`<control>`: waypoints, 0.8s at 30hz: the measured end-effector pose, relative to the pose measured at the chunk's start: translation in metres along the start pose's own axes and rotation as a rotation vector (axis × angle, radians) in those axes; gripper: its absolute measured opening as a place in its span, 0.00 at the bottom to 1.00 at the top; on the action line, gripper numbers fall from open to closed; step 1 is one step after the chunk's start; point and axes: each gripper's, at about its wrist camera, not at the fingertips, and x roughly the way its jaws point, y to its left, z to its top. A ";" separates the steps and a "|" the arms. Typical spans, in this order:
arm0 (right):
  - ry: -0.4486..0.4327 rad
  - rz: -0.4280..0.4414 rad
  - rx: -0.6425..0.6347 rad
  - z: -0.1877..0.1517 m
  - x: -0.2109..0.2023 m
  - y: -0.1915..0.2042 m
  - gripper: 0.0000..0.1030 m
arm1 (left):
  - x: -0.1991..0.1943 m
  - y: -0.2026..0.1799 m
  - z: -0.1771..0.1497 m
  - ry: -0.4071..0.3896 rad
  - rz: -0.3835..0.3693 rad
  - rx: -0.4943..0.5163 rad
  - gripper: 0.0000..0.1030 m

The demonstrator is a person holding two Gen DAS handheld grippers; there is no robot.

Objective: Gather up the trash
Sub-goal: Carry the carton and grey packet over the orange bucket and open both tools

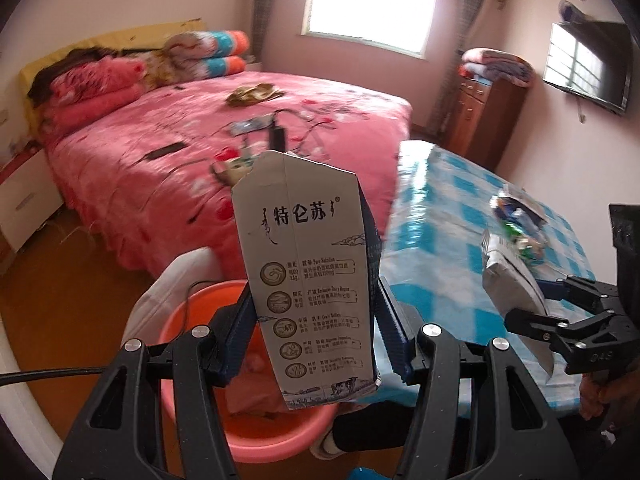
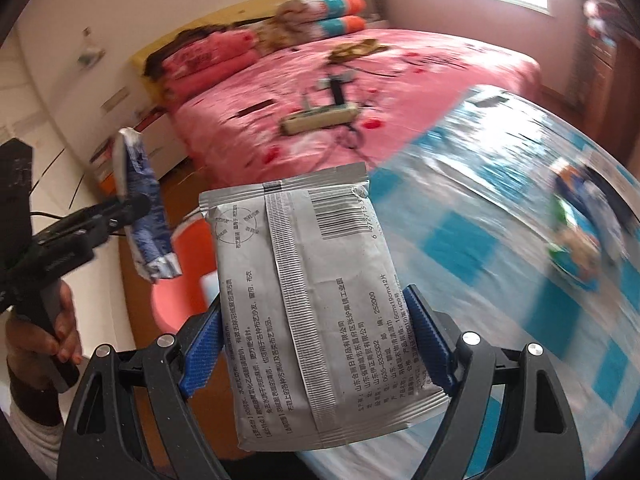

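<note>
Carton (image 1: 312,280) pinched in left gripper (image 1: 316,344); right gripper (image 2: 316,344) clamps pouch (image 2: 316,300) (silver).

A home bedroom: pink-covered bed (image 1: 240,128), folded quilts (image 1: 216,52), wall television (image 1: 588,68), curtained window (image 1: 372,4).

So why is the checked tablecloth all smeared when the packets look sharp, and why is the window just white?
Right wrist view: the silver packet moves with the camera and stays sharp, while the blue-checked tablecloth streaks with motion blur. Left wrist view: milder blur, the milk carton crisp, the window blown out by daylight. Both views: fisheye bends the edges.
</note>
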 end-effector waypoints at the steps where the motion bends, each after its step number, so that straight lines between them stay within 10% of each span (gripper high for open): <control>1: 0.004 0.010 -0.016 0.004 0.005 0.008 0.81 | 0.003 0.007 -0.002 0.007 0.008 -0.012 0.56; 24: 0.096 0.120 -0.228 0.050 0.111 0.116 0.81 | 0.068 0.094 -0.032 0.136 0.077 -0.164 0.57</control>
